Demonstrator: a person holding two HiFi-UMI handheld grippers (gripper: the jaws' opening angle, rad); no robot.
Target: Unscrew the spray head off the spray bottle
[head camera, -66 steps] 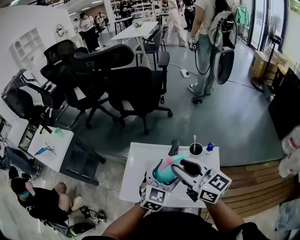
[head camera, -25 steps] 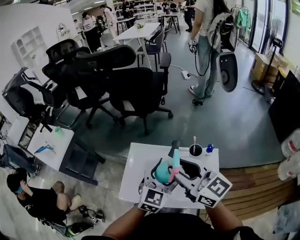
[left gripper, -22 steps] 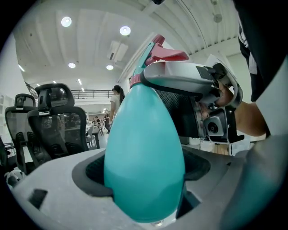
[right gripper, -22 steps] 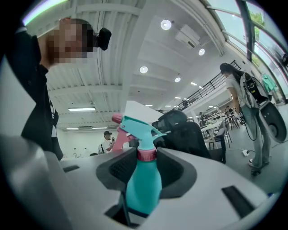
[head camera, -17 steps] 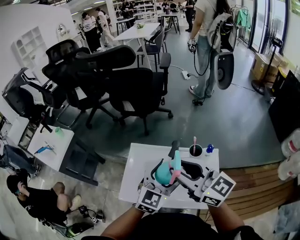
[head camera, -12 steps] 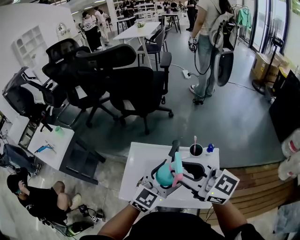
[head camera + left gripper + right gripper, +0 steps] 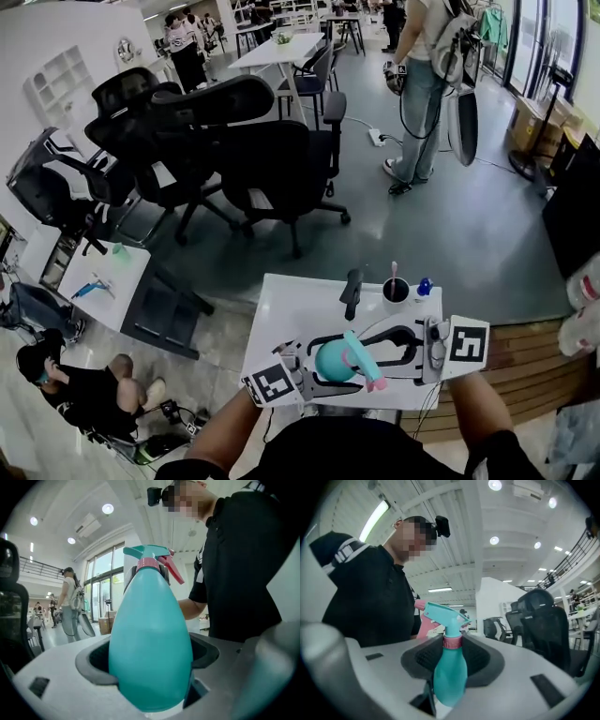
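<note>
Far side: cluster of black office chairs (image 7: 272, 164) on grey floor. Near side: small white table (image 7: 286, 314).

Left gripper (image 7: 150, 660) comes in from the left, right gripper (image 7: 452, 659) from the right, facing each other over the table's near edge.

Teal spray bottle (image 7: 333, 361) is held between them, off the tabletop, lying roughly level with its top toward the right.

Left claw is clamped on the bottle's fat body, which fills the gap between the jaws.

Right claw is about half open and has just been closing. The bottle's neck stands between its pads, which look to be touching the pink collar (image 7: 452, 641) on both sides (contact is hard to confirm at this angle).

Spray head (image 7: 443, 616) is on the bottle, with its pink trigger (image 7: 173, 571) pointing toward the person.

Far right of the table: dark mug (image 7: 395, 292) holding a toothbrush, with a small blue item (image 7: 425, 286) just beside it.
</note>
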